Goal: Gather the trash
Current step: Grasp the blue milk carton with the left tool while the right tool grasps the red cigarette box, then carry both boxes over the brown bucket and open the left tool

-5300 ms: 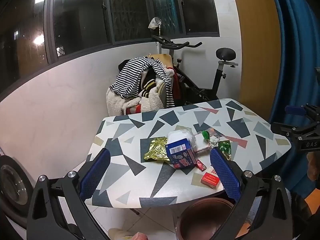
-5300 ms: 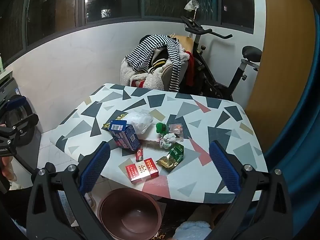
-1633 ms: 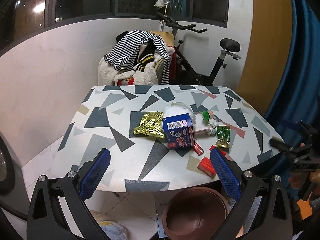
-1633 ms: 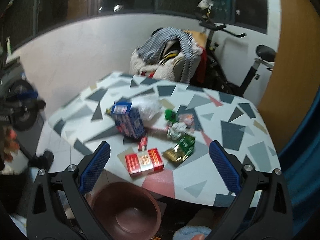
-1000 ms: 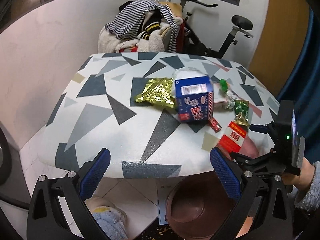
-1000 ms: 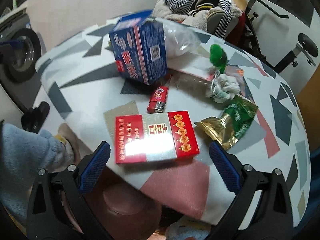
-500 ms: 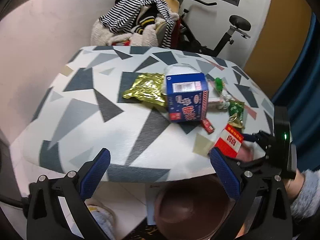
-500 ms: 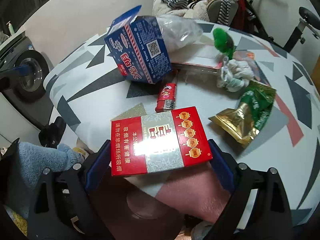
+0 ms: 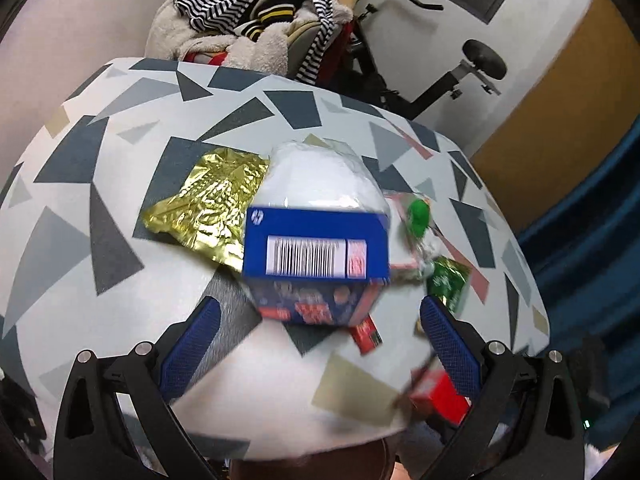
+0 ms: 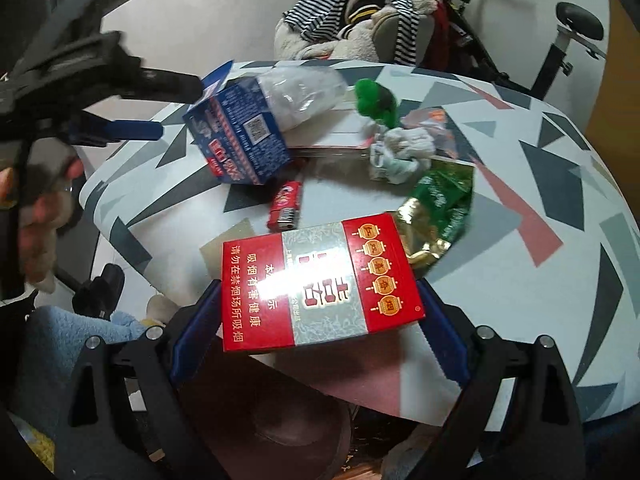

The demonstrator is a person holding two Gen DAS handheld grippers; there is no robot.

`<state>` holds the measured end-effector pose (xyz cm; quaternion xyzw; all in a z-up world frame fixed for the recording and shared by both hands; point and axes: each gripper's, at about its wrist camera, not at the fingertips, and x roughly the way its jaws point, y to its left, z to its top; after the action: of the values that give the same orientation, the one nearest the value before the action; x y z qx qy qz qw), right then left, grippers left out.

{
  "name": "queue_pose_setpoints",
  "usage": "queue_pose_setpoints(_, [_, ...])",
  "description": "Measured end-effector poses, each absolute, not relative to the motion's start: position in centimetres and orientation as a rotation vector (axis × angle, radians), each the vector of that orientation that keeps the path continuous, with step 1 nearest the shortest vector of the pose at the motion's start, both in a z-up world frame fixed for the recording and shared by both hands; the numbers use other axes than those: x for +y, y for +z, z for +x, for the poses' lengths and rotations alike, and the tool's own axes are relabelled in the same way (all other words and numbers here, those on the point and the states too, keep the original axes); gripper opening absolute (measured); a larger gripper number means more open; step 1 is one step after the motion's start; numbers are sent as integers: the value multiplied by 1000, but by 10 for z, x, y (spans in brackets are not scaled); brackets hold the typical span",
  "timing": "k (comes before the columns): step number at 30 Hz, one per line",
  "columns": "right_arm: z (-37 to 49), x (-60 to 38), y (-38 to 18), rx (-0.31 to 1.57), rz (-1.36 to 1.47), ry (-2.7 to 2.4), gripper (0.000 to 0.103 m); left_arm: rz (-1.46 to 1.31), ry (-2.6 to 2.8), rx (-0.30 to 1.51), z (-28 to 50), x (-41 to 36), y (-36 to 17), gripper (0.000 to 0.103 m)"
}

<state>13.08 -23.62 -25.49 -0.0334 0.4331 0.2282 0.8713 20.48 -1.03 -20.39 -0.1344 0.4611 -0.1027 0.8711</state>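
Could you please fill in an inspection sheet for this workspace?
Surface: patterned table, crowded near its front edge.
Job's things: red carton, blue box, gold wrapper, white bag, green packet, red lighter, crumpled tissue; brown basin below the table edge.
Clutter: clothes heap behind the table.
Grippers: left gripper open, nothing between its pads, facing the blue box; right gripper jaws have just been closing, pads on the red carton's ends.
Cables: nothing seen.
Surroundings: exercise bike, blue curtain.
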Motion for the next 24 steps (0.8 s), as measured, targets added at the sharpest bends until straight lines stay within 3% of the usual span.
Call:
queue_pose_setpoints(3, [130,-244,-255,908,-63,462,91,-253,-198,975,217,-17,-209,98])
queue_pose_setpoints(4, [130,-245,-256,909,-61,456,91,-237,-194,979,220,-19,-212,91])
queue_pose_setpoints(5, [129,-246,-256,910,-59,451,91,-215,-193,993,222,-21,-214,78])
queue_pose_setpoints(6, [129,-248,-255,911,-51,445,91,-193,-202,1014,224,-22,-217,76])
queue_pose_setpoints(24, [104,-259,-238,868,-5,427,91,-38,-303,898,148,-16,-155,76])
